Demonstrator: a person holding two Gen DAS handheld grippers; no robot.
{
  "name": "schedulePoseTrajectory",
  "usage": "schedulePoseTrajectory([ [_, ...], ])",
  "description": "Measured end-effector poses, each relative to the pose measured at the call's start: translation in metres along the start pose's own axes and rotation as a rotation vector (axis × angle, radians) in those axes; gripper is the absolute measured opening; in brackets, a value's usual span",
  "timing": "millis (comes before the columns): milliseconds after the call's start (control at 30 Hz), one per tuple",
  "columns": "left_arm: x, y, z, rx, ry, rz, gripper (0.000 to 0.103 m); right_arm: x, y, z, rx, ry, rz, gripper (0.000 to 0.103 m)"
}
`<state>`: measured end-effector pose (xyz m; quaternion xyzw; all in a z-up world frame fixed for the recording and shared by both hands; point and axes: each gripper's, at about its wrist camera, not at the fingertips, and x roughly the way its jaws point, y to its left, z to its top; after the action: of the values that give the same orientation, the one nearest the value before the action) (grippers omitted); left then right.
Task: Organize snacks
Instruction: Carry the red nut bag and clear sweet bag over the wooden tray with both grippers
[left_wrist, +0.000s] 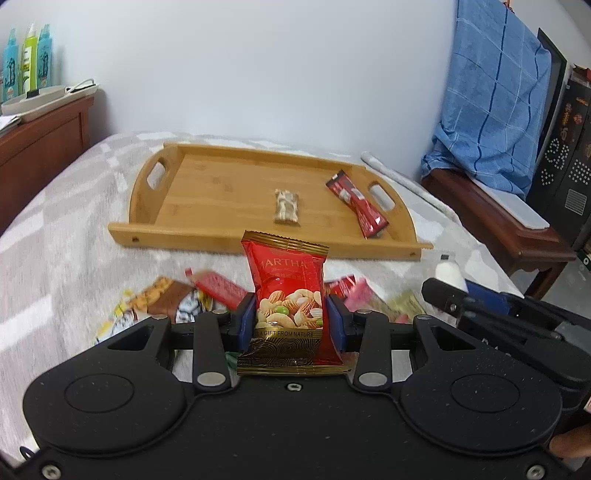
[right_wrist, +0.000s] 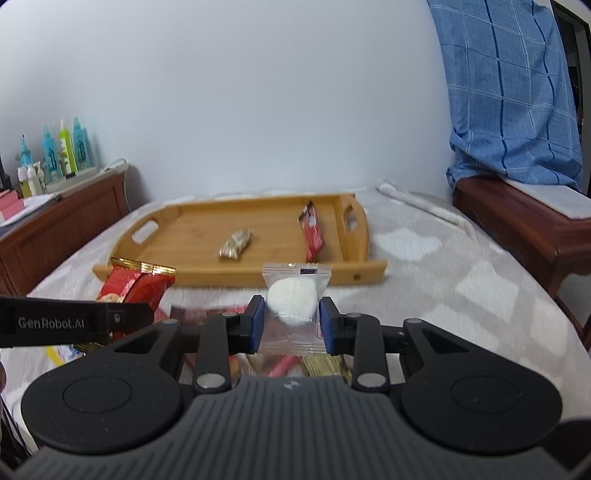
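You are mid-carry with a snack in each hand: your left gripper (left_wrist: 290, 317) has its fingers clamped on the red mixed-nut packet (left_wrist: 286, 295), upright at lower centre of the left view, and your right gripper (right_wrist: 291, 319) is clamped on the clear-wrapped white cake (right_wrist: 293, 304) at centre of the right view. The bamboo tray (left_wrist: 207, 192) lies ahead on the bed (left_wrist: 55, 258), already holding a nut bar (left_wrist: 287, 206) and a red stick sachet (left_wrist: 356, 203). Next, I judge, you carry both over the near rim to bare wood, then release; the loose snack pile (left_wrist: 177, 299) waits below.
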<state>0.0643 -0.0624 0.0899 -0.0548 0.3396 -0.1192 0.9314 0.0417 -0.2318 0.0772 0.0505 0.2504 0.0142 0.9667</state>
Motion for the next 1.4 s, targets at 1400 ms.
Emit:
schedulePoseTrajectory([
  [1400,0.147,0.035,0.108,-0.03,0.041,0.086,0.038,0.165,-0.029,0.065,0.21,0.13,0.103,0.036],
])
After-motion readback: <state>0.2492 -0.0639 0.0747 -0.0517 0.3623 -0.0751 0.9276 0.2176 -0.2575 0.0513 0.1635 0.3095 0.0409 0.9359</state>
